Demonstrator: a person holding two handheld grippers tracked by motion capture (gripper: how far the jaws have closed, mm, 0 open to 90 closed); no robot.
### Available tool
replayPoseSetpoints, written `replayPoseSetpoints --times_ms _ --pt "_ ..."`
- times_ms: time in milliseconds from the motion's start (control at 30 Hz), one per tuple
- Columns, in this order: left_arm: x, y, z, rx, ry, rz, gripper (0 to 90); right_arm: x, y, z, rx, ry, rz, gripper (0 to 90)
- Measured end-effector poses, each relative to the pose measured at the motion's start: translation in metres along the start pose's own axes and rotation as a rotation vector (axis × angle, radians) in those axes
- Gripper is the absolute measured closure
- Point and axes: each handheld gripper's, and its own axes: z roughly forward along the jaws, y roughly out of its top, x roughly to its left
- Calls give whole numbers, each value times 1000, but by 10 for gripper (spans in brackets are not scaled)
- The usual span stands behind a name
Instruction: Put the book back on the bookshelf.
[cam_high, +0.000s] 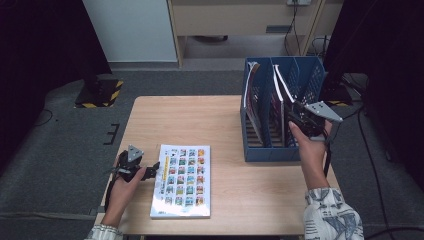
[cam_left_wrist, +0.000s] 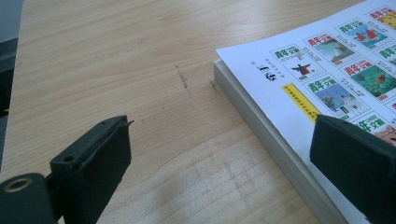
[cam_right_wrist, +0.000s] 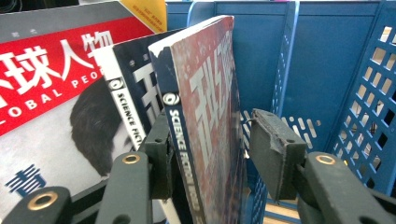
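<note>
Lying flat on the worktop (cam_high: 225, 125), the thick book (cam_high: 182, 181) is flanked by spread left tongs (cam_left_wrist: 219, 158), while farther off the upright magazine (cam_right_wrist: 205, 116) stands between unclamped right tongs (cam_right_wrist: 210, 149) in the blue rack (cam_high: 280, 150), likely toppling if nudged.

wooden table (cam_high: 200, 120) | grey carpet (cam_high: 60, 165) | striped block (cam_high: 100, 92), possibly a stand base

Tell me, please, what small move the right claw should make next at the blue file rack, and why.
Probably close the right claw on the Science Fiction magazine. The magazine's spine edge already stands between the pads: one pad is against its left face, while the other still shows a gap on the right. The magazine stands upright in the blue file rack, so a firm pinch seems needed before any lift.
</note>
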Motion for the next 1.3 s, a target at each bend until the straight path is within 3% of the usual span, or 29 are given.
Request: replayPoseSetpoints --times_ms 533,733,967,1300 --pt "-2 0 0 3 -3 2 49 6 -7 -18 -1 25 5 489" --pt "-1 0 0 1 -3 -5 43 8 -10 -20 -3 29 12 423" --pt "0 0 0 0 -7 -9 38 9 -10 -23 9 52 39 286" --pt "-1 0 0 0 -15 -7 36 9 -15 -27 20 78 29 257"
